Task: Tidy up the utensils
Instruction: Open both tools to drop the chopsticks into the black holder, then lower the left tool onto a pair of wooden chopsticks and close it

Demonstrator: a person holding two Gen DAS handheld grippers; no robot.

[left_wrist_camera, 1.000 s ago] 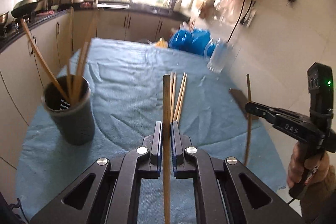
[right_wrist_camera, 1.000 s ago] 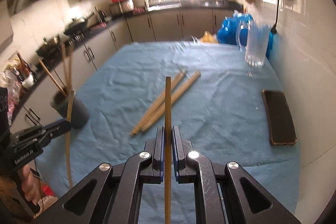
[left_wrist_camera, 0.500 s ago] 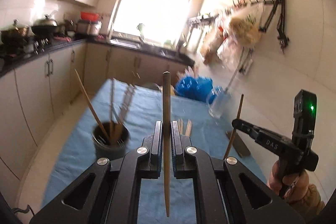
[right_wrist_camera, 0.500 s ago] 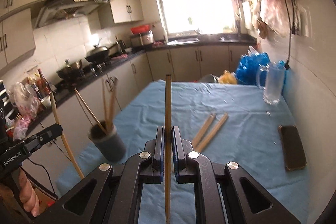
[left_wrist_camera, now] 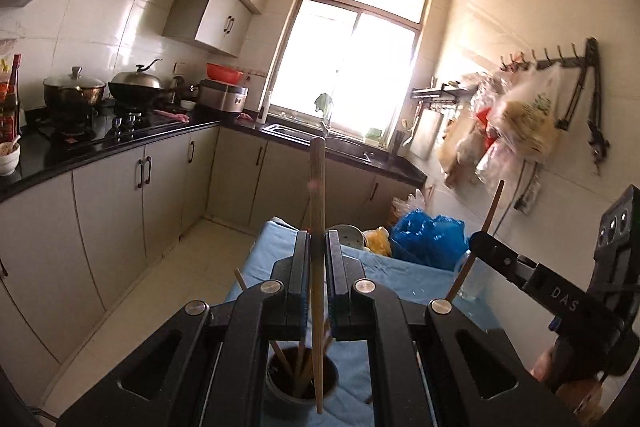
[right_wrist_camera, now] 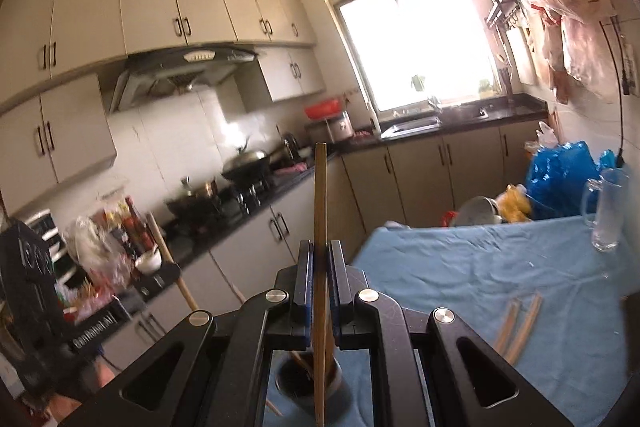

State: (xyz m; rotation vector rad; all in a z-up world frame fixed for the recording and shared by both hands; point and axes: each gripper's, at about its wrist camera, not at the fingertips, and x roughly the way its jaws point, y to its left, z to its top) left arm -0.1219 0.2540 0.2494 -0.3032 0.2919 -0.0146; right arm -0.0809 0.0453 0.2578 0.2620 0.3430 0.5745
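Jaws of both grippers clamped tight, each on one chopstick. Left gripper [left_wrist_camera: 318, 251] holds a wooden chopstick [left_wrist_camera: 318, 187] upright, lower tip hanging over the dark holder cup [left_wrist_camera: 302, 385] at 6 o'clock, which already has several sticks in it. Right gripper [right_wrist_camera: 319, 259] holds its chopstick [right_wrist_camera: 320, 195] upright too, same cup [right_wrist_camera: 308, 375] just below. Two loose chopsticks [right_wrist_camera: 518, 325] lie at 4 o'clock on the blue-clothed surface [right_wrist_camera: 460, 267]. Glass mug [right_wrist_camera: 608, 215] at 3 o'clock, blue bag [right_wrist_camera: 560, 175] behind it. Gripper bodies hide most of the cup.
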